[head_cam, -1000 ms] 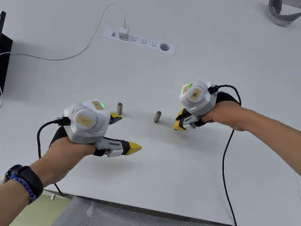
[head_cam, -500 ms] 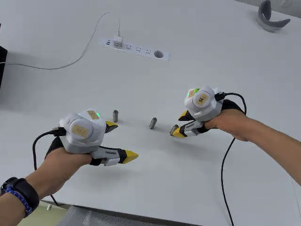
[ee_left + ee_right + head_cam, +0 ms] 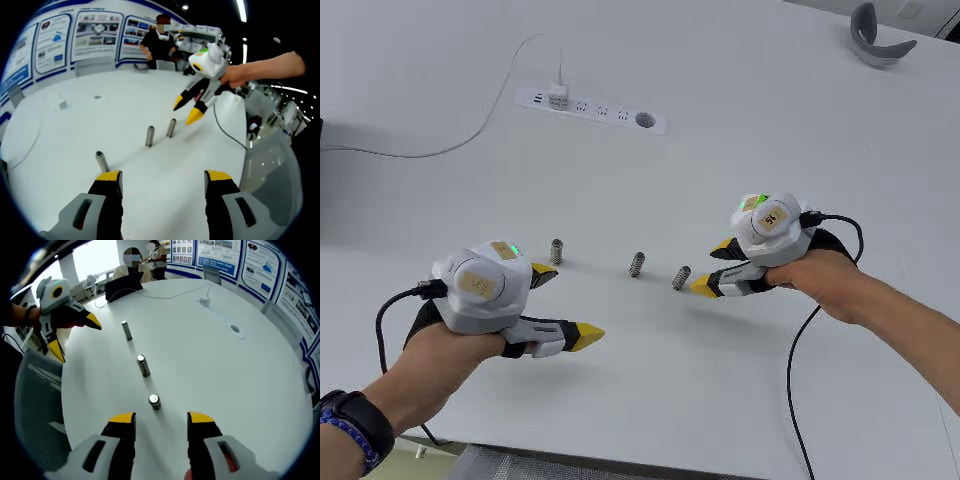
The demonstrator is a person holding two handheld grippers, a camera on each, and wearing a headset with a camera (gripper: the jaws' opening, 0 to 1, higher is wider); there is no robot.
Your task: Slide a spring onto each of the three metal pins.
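Jaws on the left gripper (image 3: 568, 303) are spread wide and hold nothing; same for the right gripper (image 3: 710, 267), wide apart and empty. Three metal pins stand upright in a row on the white tabletop (image 3: 650, 390) between the two grippers, each looking ringed with spring coils: left pin (image 3: 556, 251), middle pin (image 3: 637, 264), right pin (image 3: 681, 278). The right gripper's lower jaw tip sits just beside the right pin, not touching as far as can be told. In the right gripper view that pin (image 3: 154, 401) is just ahead of the jaw gap, with the other two lined up behind it. In the left gripper view the left pin (image 3: 102, 161) is just above the left jaw tip. Well behind the pins lies a white power strip (image 3: 590, 108) with a white plug (image 3: 558, 95) and a cable (image 3: 490, 110) trailing left. A grey curved band (image 3: 875, 25) lies at the far right corner. A black cord (image 3: 795, 350) hangs from the right gripper.
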